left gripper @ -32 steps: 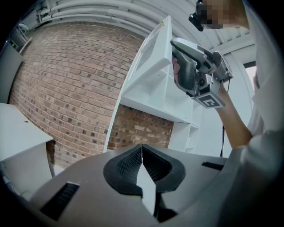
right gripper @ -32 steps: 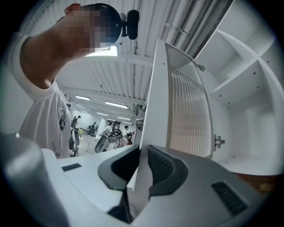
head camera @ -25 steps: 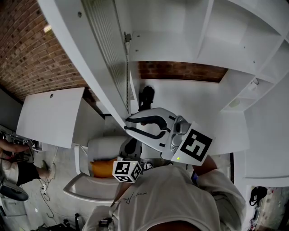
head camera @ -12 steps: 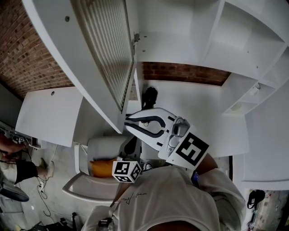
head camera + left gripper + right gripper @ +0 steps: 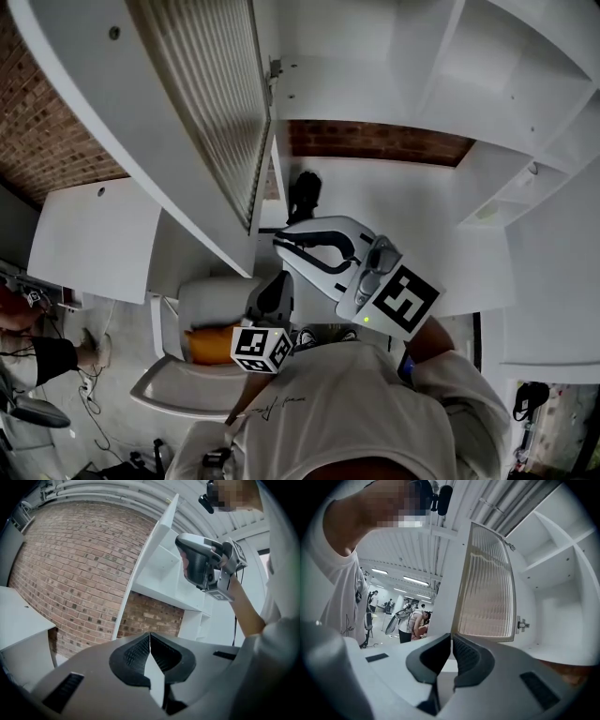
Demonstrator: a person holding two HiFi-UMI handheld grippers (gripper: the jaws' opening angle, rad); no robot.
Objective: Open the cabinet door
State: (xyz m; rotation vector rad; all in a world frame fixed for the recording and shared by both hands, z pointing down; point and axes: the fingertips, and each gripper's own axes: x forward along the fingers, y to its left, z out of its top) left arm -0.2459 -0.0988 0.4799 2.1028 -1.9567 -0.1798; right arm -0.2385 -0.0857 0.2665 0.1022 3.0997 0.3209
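Observation:
The cabinet door (image 5: 211, 103), a white frame round ribbed glass, stands swung open at the upper left of the head view; its hinge (image 5: 274, 67) joins it to the white cabinet (image 5: 375, 84). My right gripper (image 5: 281, 242) sits just right of the door's lower corner without touching it. Its jaws have just been closing and are now shut with nothing between them. The right gripper view shows the shut gripper (image 5: 451, 641) with the door (image 5: 487, 592) beyond it. My left gripper (image 5: 275, 298) hangs lower, shut and empty, and appears as (image 5: 150, 644) in its own view.
A brick wall (image 5: 375, 142) backs a white counter (image 5: 412, 220) that carries a small black object (image 5: 305, 192). A white panel (image 5: 94, 239) lies at the left, with a chair with an orange seat (image 5: 208, 344) below. People (image 5: 410, 620) stand far off.
The right gripper has drawn back from the door's lower edge, to the right and slightly down, and its jaws have narrowed to shut. The left gripper has stayed put.

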